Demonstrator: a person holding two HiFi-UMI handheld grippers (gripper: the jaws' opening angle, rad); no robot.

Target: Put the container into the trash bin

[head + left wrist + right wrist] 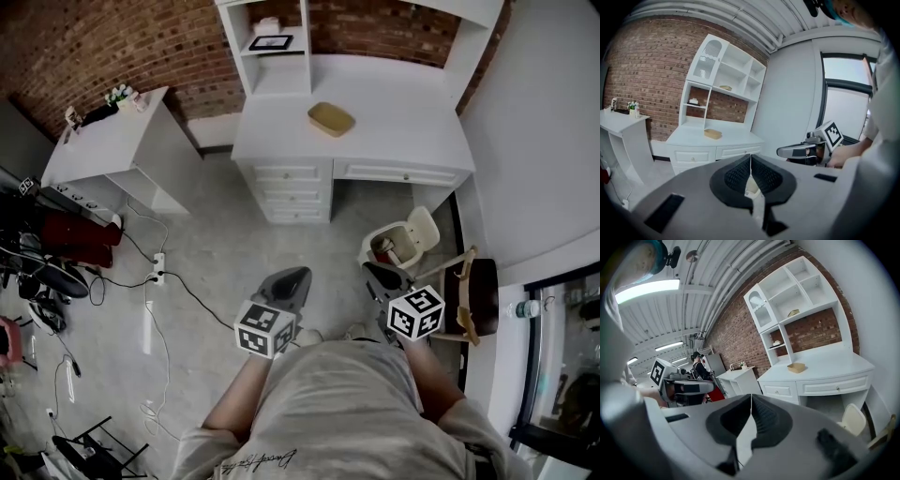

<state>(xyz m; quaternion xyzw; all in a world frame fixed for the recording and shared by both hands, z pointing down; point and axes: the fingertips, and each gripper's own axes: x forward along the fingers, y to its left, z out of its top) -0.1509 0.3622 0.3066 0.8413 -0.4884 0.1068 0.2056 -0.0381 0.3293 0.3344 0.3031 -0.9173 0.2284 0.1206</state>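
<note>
Head view: task not yet begun. Tan, shallow, rounded-rectangular container (331,118) untouched, lying flat on the top of the white wooden desk (403,112), roughly above the desk's drawer stack and apart from everything else. Small white plastic trash bin (373,242), flip lid raised, on the floor just in front of the desk, below its open right half. Well short of the desk, at waist height, left gripper (289,284) and right gripper (386,277), each with jaws pressed together and nothing between them. Still to do, by judgement: reaching to the desk, opening, taking the container, carrying it down to the bin, releasing. Looks light and low-walled; contents not discernible; probably best pinched by one rim.
</note>
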